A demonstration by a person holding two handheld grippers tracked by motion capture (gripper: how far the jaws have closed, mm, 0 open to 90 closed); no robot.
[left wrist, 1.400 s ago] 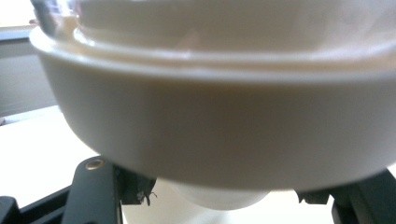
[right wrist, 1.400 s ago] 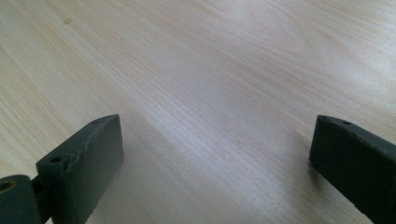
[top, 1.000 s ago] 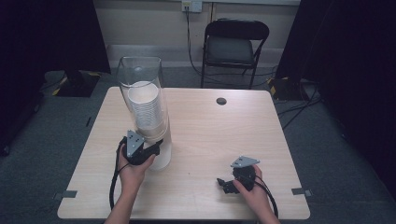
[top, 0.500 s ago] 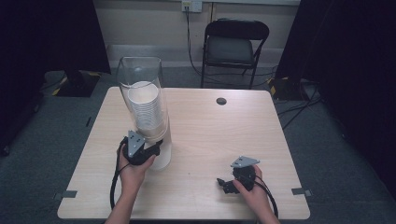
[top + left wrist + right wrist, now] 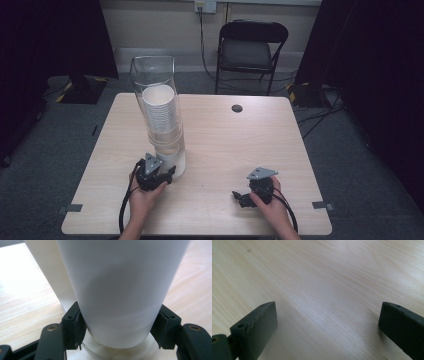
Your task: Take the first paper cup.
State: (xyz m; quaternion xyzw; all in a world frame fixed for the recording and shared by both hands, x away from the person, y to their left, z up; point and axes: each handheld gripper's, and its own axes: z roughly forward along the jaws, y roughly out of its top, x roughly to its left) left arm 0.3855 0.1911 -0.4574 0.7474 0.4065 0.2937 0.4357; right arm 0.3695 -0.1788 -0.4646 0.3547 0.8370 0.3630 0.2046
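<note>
Pinching white cup (image 5: pixel 117 290) between left hand-held gripper (image 5: pixel 117 332) pads; right one (image 5: pixel 332 325) spread.

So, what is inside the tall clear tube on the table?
A stack of white cups fills the clear tube, and the lowest cup pokes out below, held by the left claw. The cup count is hidden because they nest.

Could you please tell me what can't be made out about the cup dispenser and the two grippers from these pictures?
- Cup count: in the high view, the stack of white paper cups in the tall clear plastic dispenser tube is too small to count.
- Left gripper: its view crops the white cup at the top edge.
- Right gripper: in the high view the person's right hand covers it, so its contact with the light wooden table is unclear.
</note>
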